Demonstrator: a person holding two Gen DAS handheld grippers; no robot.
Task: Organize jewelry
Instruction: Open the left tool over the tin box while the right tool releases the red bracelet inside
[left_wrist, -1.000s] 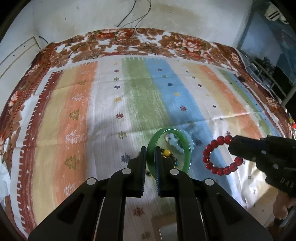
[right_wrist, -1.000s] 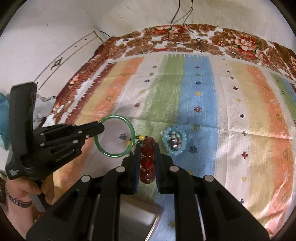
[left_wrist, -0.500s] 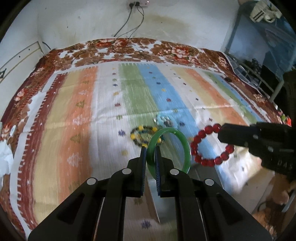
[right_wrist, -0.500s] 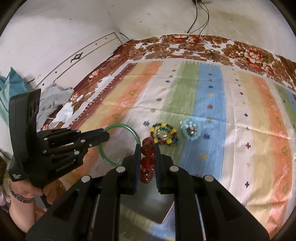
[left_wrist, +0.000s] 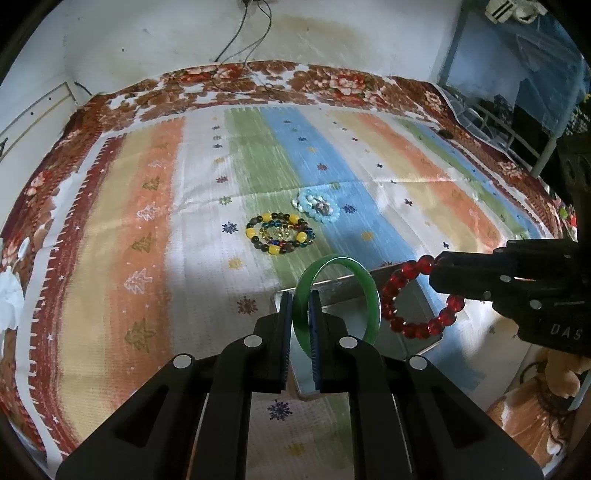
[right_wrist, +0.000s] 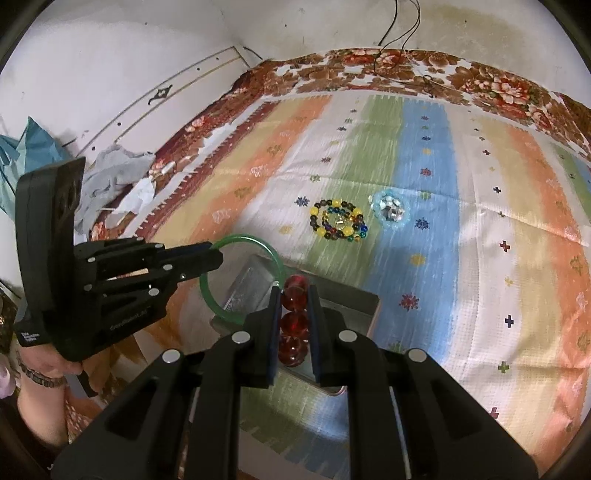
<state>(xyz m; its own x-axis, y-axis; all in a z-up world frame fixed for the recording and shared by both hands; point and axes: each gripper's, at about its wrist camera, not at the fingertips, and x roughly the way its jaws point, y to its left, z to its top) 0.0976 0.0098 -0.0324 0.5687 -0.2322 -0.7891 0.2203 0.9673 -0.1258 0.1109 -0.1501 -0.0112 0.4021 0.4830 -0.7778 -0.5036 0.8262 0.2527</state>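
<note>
Striped cloth (left_wrist: 177, 229) in orange, green, blue and cream covers the whole work surface, with a brown floral border along its far edge against a stained white wall (left_wrist: 147, 40) where thin cables hang down. Taking the metal tray (right_wrist: 365, 306) as my landmark, it sits on the cloth at the near side, right under both of my tools.

My left gripper (left_wrist: 300, 325) is clamped onto the green bangle (left_wrist: 371, 295), which stands upright on edge above the tray's left part. My right gripper (right_wrist: 293, 325) is closed around the red bead bracelet (right_wrist: 293, 290); from the left wrist view that bracelet (left_wrist: 417, 299) hangs as a loop over the tray's right side, just beside the bangle. I cannot tell whether the two pieces touch.

Beyond the tray's far edge, two pieces lie flat on the cloth: the multicolour bead bracelet (left_wrist: 280, 238) with yellow and dark beads nearer the tray, and the pale blue bead bracelet (left_wrist: 317, 207) just beside it, farther back and to the right.

Left of the tray, off the cloth's edge, crumpled grey fabric (right_wrist: 110, 173) lies on the floor.
</note>
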